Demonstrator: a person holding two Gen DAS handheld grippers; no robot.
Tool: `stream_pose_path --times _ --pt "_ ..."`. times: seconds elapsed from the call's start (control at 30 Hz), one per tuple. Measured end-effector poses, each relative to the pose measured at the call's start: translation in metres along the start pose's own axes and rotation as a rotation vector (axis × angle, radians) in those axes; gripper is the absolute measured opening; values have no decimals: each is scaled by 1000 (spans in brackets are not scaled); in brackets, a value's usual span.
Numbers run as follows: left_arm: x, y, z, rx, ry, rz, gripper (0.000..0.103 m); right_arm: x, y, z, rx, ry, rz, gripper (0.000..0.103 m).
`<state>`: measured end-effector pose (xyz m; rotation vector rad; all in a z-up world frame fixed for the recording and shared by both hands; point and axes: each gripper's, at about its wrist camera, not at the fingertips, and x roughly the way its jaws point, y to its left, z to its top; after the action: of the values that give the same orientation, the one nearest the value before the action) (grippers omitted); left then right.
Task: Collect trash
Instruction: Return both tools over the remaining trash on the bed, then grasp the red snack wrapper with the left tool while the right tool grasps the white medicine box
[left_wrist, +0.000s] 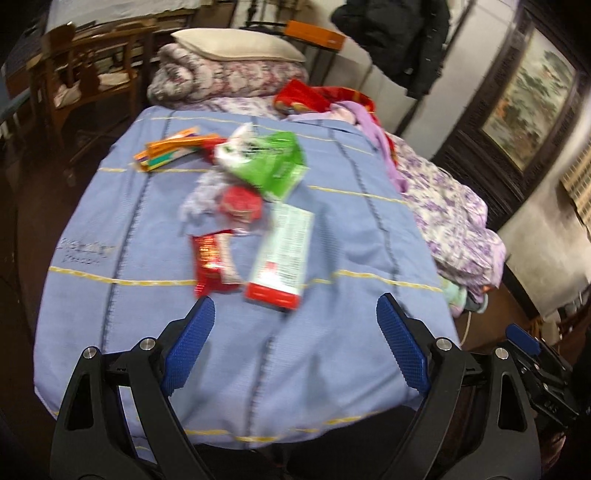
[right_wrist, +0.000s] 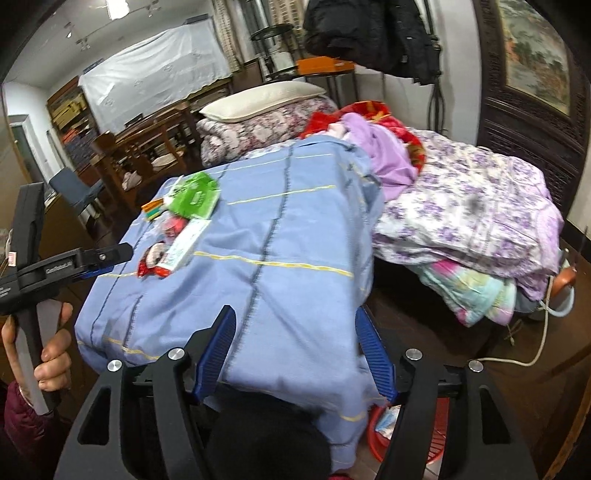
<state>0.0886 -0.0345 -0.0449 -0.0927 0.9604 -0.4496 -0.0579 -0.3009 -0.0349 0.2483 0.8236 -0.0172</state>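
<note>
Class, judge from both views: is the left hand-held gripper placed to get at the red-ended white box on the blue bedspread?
Probably yes. The left hand-held gripper is open and empty, facing the white box, the nearest piece of the trash pile. Only bare blue bedspread lies between them; a red wrapper sits alongside.

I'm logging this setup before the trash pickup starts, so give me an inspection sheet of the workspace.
Surface: blue bedspread with yellow stripes, rumpled at the near edge.
Job's things: green wrapper, red and white carton, red foil packet, round red packet and orange boxes, heaped together on the bedspread; red basket on the floor below the near corner, something pale inside.
Clutter: floral quilt, purple cloth, pillow.
Grippers: left gripper and right gripper, jaws open, nothing held, short of the heap.
Cables: white cord on the floor.
Surroundings: wooden chair, dark coat, framed painting.
</note>
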Motion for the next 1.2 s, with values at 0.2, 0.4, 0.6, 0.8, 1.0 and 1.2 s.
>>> stream_pose_path --times 0.2,0.4,0.6,0.8,1.0,1.2 --pt "16 30 9 -42 24 44 86 20 27 8 -28 24 25 67" --pt "43 51 18 -55 56 118 86 40 38 16 -41 52 33 67" --pt "63 62 24 -59 79 145 86 53 49 23 -55 58 48 67" --pt "76 62 25 -36 92 197 86 63 57 29 -56 61 61 67" --pt "71 75 22 -31 82 232 86 74 68 40 -53 59 92 67" --pt "63 87 13 14 73 289 87 104 106 65 -71 59 184 67"
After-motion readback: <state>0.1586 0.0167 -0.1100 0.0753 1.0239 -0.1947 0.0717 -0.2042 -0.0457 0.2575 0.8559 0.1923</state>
